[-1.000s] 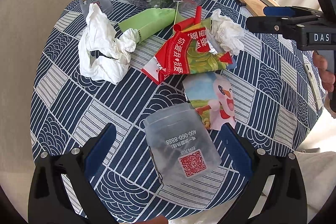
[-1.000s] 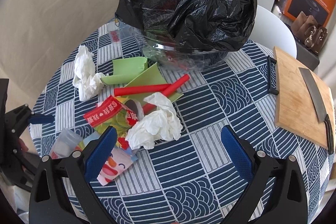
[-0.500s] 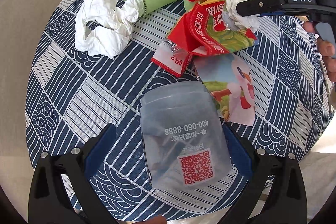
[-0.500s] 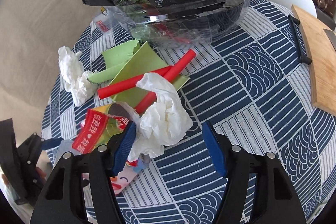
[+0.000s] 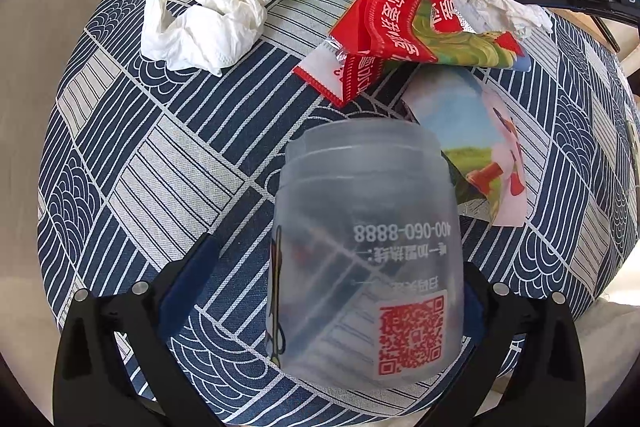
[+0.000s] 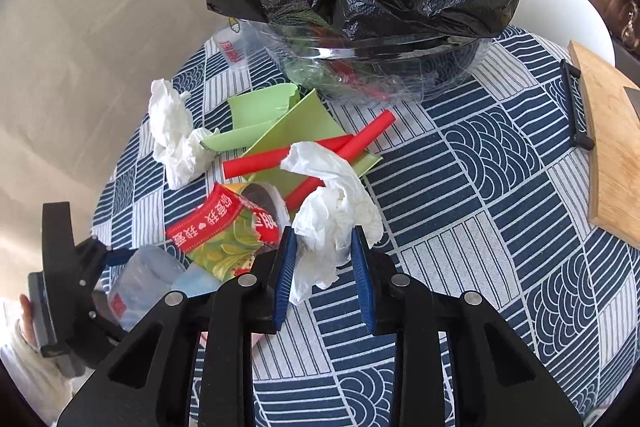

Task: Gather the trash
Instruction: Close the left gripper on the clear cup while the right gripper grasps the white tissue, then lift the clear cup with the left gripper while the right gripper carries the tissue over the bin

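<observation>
On the patterned tablecloth (image 6: pixel 500 187), a crumpled tissue (image 6: pixel 334 223) is being closed on by the right gripper (image 6: pixel 325 269). A frosted plastic cup (image 5: pixel 366 255) is lying between the spread fingers of the left gripper (image 5: pixel 332 291), seemingly ungripped.

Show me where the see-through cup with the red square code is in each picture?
Left wrist view: the cup fills the bottom middle, lying between the left gripper's open fingers.
Right wrist view: the cup is small at the lower left, in front of the left gripper.
Shared landmark: the red wrapper lies just beyond the cup in both.
</observation>
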The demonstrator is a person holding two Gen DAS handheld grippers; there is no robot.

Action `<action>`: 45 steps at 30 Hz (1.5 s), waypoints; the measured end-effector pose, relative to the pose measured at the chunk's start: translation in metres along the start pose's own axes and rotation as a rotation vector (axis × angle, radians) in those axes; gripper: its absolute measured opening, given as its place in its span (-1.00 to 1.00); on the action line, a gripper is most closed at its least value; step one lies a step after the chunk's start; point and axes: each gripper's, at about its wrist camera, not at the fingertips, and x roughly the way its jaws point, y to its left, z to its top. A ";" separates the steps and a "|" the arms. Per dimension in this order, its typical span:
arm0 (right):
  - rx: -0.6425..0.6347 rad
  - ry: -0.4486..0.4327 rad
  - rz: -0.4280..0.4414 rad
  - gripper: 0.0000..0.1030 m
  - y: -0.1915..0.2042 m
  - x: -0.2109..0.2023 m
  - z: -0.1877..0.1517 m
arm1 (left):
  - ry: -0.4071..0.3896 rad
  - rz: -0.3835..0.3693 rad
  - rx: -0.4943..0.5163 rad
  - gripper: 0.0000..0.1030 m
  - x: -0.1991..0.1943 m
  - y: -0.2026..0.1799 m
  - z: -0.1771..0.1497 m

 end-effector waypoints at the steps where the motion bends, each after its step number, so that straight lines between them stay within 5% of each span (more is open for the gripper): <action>1: -0.003 -0.005 -0.005 -0.50 -0.003 -0.005 -0.001 | 0.007 -0.001 0.004 0.92 0.001 -0.001 0.001; 5: -0.012 -0.023 -0.012 -0.50 -0.004 -0.015 -0.002 | -0.051 0.008 -0.029 0.80 -0.005 0.000 0.000; 9: -0.029 -0.053 -0.027 -0.50 -0.003 -0.030 -0.006 | -0.067 -0.003 0.002 0.03 -0.016 0.001 -0.003; 12: -0.035 -0.076 -0.024 -0.49 -0.003 -0.040 -0.008 | -0.066 -0.026 0.021 -0.13 -0.022 0.006 -0.002; 27: -0.023 -0.156 0.003 -0.49 -0.001 -0.070 -0.018 | -0.138 -0.004 -0.013 -0.19 -0.070 0.037 0.001; 33: -0.063 -0.209 0.020 -0.49 0.011 -0.093 -0.017 | -0.242 0.034 0.010 -0.19 -0.112 0.036 0.010; 38: -0.073 -0.263 0.061 -0.49 0.023 -0.117 -0.013 | -0.309 0.052 0.077 -0.19 -0.143 0.031 0.028; 45: -0.059 -0.372 0.129 -0.48 0.027 -0.158 0.006 | -0.372 -0.020 0.161 -0.16 -0.162 0.033 0.077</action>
